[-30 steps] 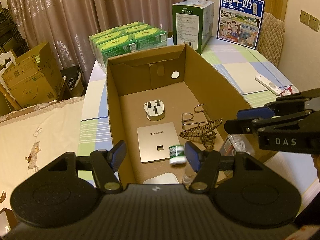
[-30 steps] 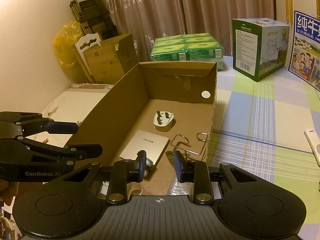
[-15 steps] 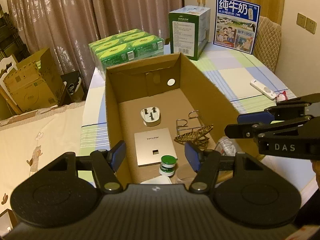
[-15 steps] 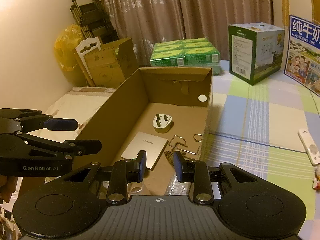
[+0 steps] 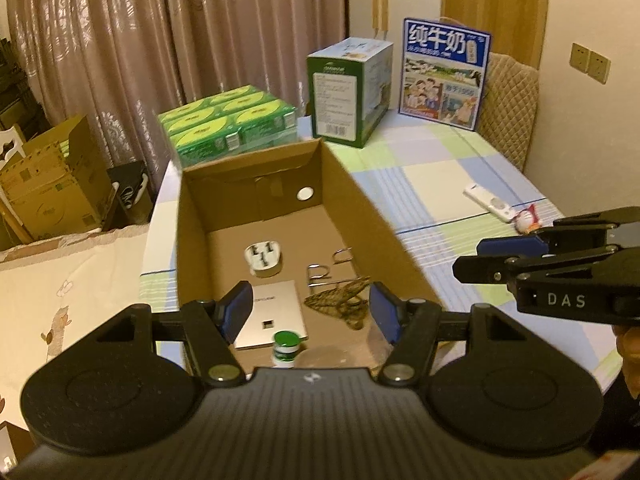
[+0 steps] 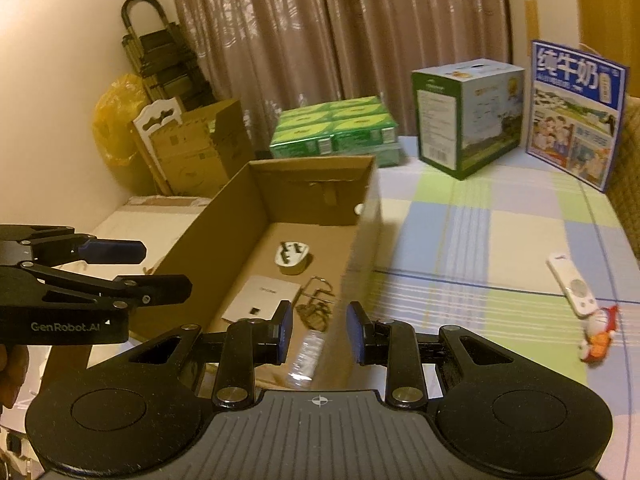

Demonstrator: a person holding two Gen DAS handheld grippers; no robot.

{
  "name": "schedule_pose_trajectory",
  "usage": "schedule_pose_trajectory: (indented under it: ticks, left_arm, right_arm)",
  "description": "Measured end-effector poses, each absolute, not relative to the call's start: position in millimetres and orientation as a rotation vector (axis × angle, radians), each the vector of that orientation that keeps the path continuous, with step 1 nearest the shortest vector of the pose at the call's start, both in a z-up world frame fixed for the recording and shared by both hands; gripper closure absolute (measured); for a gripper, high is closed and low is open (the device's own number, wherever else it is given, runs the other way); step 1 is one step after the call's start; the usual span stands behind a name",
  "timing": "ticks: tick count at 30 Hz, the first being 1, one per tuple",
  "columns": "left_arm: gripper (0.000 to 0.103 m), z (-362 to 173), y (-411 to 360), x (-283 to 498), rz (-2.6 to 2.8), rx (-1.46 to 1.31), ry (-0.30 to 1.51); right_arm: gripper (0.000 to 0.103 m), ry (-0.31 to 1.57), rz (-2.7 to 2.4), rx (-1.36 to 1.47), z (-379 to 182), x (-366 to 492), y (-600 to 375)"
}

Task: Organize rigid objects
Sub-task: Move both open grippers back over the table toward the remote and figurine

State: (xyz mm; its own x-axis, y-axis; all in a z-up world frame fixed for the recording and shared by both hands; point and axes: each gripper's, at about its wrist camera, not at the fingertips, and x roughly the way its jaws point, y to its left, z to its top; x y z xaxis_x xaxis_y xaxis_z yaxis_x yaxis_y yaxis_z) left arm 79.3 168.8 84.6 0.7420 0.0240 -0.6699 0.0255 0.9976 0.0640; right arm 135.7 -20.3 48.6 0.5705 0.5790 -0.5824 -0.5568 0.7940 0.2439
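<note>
The left gripper (image 5: 311, 312) is hovering over the near end of the cardboard box (image 5: 192, 216), its jaws standing wide apart and gripping nothing; the right gripper (image 6: 319, 333) is hanging above the box's right wall near its front corner, jaws likewise spread and empty. Inside the box, a white plug (image 5: 263, 259) is lying toward the middle of the floor; a flat silver panel (image 5: 272, 314) is sitting just in front of it; a wire hook (image 5: 328, 270) and a brown leaf-shaped clip (image 5: 340, 302) are resting by the right wall; a green-capped bottle (image 5: 286, 342) is standing at the near edge. A white remote (image 6: 570, 284) is lying near the table's right edge.
</note>
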Motion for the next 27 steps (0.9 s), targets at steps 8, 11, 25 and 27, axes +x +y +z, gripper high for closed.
schedule_pose_trajectory:
  ticks: [8,11,25,27]
  left_arm:
    - [0.043,99.6,122.0,78.6,-0.058,0.085,0.687]
    - [0.043,103.4,100.9,82.0,-0.087,0.082,0.671]
    - [0.024,89.3,-2.1,118.5,-0.18,0.062,0.664]
    - [0.022,84.5,-13.5,124.5,-0.191,0.058,0.671]
  right_arm:
    - [0.076,0.672,0.592,0.063,56.0,124.5,-76.4]
    - [0.076,0.668,0.538,0.078,54.6,121.9,-106.2]
    - [0.042,0.713,0.304,0.181,39.2,123.6,-248.7]
    - [0.041,0.707,0.292,0.185,38.0,124.3,-260.4]
